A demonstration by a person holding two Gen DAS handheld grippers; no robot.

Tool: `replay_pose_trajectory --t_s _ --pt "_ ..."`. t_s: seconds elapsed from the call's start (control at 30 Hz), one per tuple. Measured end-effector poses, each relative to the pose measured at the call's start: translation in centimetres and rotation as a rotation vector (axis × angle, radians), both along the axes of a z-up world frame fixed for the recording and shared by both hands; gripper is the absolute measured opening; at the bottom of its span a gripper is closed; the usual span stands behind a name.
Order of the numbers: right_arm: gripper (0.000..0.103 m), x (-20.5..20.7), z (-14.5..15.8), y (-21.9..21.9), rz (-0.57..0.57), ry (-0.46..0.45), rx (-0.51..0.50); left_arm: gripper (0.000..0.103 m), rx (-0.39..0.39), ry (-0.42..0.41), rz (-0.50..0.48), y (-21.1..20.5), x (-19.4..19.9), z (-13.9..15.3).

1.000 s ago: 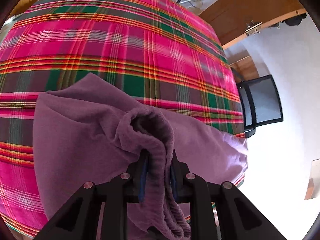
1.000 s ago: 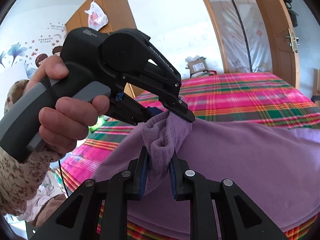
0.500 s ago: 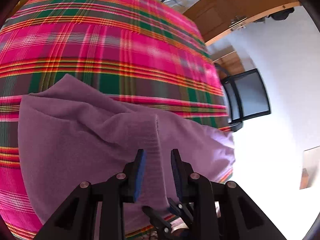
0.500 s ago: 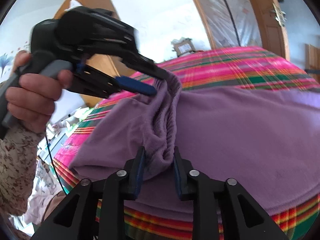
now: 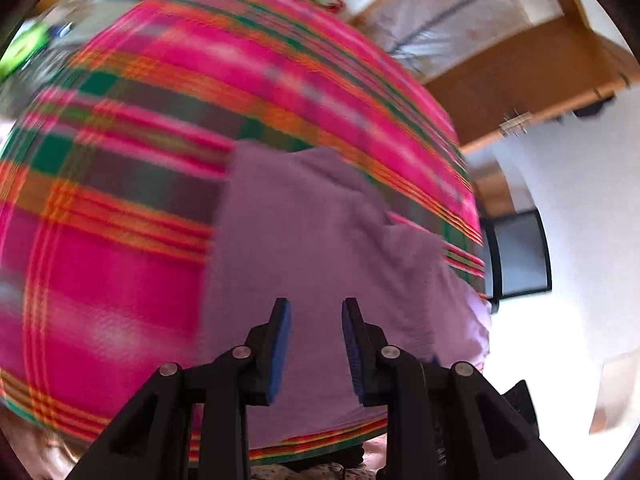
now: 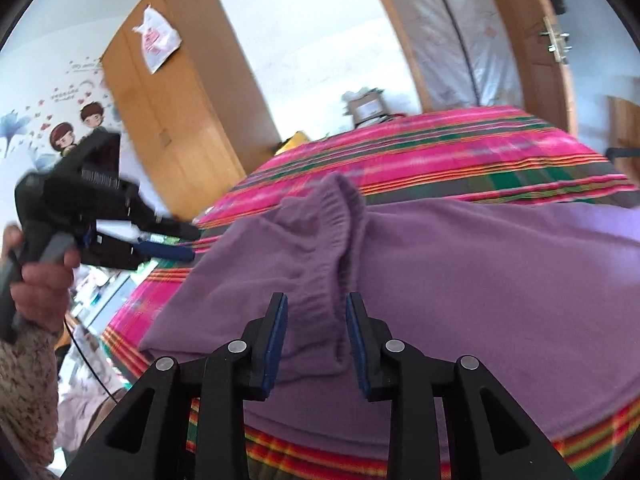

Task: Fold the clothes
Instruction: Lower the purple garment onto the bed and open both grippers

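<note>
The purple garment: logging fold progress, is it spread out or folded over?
Folded over: the purple garment lies doubled on the plaid bedspread, its ribbed hem bunched on top.

I'm working in a home bedroom: plaid bedspread (image 6: 460,152) covering a bed, wooden wardrobe (image 6: 180,92) standing by the wall, cartoon stickers (image 6: 72,128) showing on it, wooden door (image 6: 532,32) hanging at right.
</note>
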State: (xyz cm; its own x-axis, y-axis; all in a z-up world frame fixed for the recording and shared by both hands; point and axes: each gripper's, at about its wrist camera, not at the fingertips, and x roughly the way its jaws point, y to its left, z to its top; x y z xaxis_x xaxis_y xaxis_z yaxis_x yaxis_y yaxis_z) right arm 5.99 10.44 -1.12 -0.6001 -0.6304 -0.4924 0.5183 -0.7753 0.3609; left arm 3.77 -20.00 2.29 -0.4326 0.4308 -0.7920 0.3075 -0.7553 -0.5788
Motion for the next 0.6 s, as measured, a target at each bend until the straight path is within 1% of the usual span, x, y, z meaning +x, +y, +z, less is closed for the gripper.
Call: replay_pose_trajectory --t_s 0.07,0.1,0.17,0.23,0.3,0.37,0.5,0.6 --pt "0.031 -0.5 -0.3 -0.2 0.011 -0.028 -0.005 0.027 0.021 -0.021 0.029 -0.9 1.0 -1.2" --pt "0.024 -0.7 -0.4 -0.2 0.014 -0.04 -0.006 0.027 0.032 -0.031 0.042 -1.3 1.5 -1.8" --pt "0.022 -0.6 -0.4 0.0 0.018 -0.046 0.001 0.027 0.05 -0.038 0.049 -1.7 2.0 -2.5" --pt "0.017 -0.2 0.0 0.0 0.031 -0.048 0.007 0.027 0.068 -0.04 0.051 -1.9 2.3 -3.0" --pt "0.014 0.1 0.5 0.2 0.034 -0.048 -0.008 0.027 0.072 -0.033 0.045 -2.2 2.4 -3.1" --pt "0.014 0.1 0.7 0.4 0.015 -0.063 -0.008 0.027 0.071 -0.023 0.035 -2.1 2.5 -3.0" --pt "0.014 -0.4 0.0 0.0 -0.012 -0.106 0.046 0.027 0.06 -0.028 0.016 -2.2 2.4 -3.3" --pt "0.017 -0.6 1.2 -0.2 -0.014 -0.066 0.075 0.027 0.056 -0.02 0.01 -2.2 2.9 -3.4"
